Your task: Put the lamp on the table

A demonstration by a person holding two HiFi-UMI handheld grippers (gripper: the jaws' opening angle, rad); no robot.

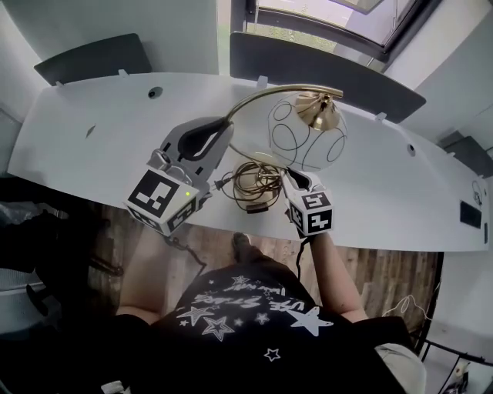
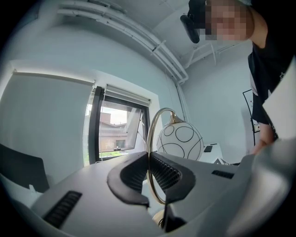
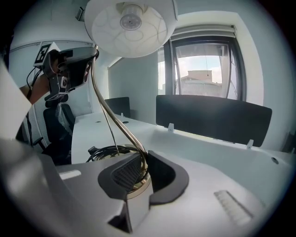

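Observation:
The lamp has a curved brass arm [image 1: 254,98] and a white glass globe shade [image 1: 306,132] with black rings. It stands over the front part of the white table [image 1: 92,146], its coiled cord [image 1: 254,181] bunched at the foot. My left gripper [image 1: 219,127] is shut on the brass arm [image 2: 149,171], partway up its curve. My right gripper [image 1: 296,178] is shut on the brass stem [image 3: 138,162] just above the round base [image 3: 138,186]. The shade [image 3: 132,23] hangs overhead in the right gripper view. I cannot tell whether the base touches the tabletop.
Dark low panels [image 1: 96,58] [image 1: 323,69] stand along the table's far edge, with a window [image 1: 331,15] behind. Small round cable holes [image 1: 155,92] dot the tabletop. The person's body [image 1: 254,323] is close to the table's front edge, over a wooden floor.

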